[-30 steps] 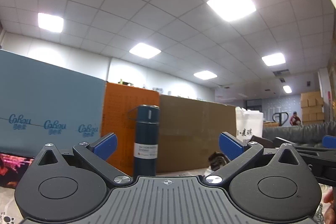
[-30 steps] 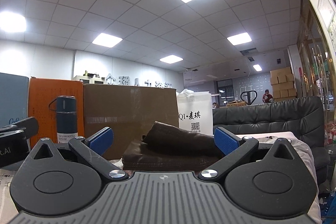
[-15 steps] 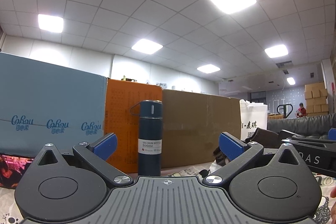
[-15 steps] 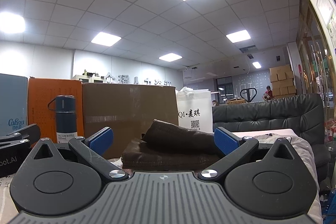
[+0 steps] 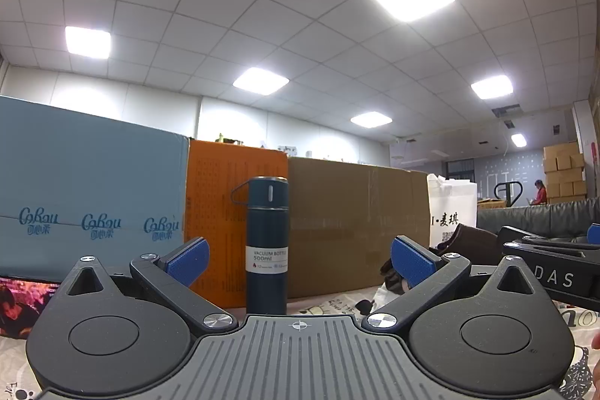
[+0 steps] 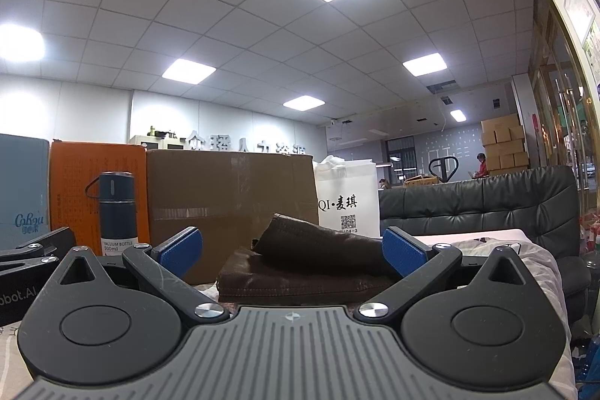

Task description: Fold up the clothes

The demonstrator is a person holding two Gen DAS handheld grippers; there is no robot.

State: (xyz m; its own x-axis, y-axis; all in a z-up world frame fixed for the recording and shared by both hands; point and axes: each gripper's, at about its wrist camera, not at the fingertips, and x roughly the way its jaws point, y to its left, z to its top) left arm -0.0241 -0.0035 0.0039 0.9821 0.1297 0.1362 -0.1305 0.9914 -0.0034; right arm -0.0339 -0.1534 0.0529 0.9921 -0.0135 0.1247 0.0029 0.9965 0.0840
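Observation:
A dark brown garment (image 6: 311, 265) lies folded in a low pile on the table, straight ahead of my right gripper (image 6: 290, 250), which is open and empty just short of it. Part of the garment shows at the right in the left wrist view (image 5: 476, 242). My left gripper (image 5: 300, 259) is open and empty, level above the table, pointing at a dark blue vacuum bottle (image 5: 267, 246). The right gripper's body (image 5: 551, 272) shows at the right edge of the left wrist view.
Behind the table stand a blue box (image 5: 90, 194), an orange box (image 5: 221, 212), a brown cardboard box (image 6: 232, 201) and a white paper bag (image 6: 347, 201). A black sofa (image 6: 483, 212) and light cloth (image 6: 525, 250) are at the right. The bottle also shows in the right view (image 6: 115, 212).
The left gripper has swung a little left and tipped down, so the bottle now sits centred and the brown garment has come into view. The right gripper has barely moved.

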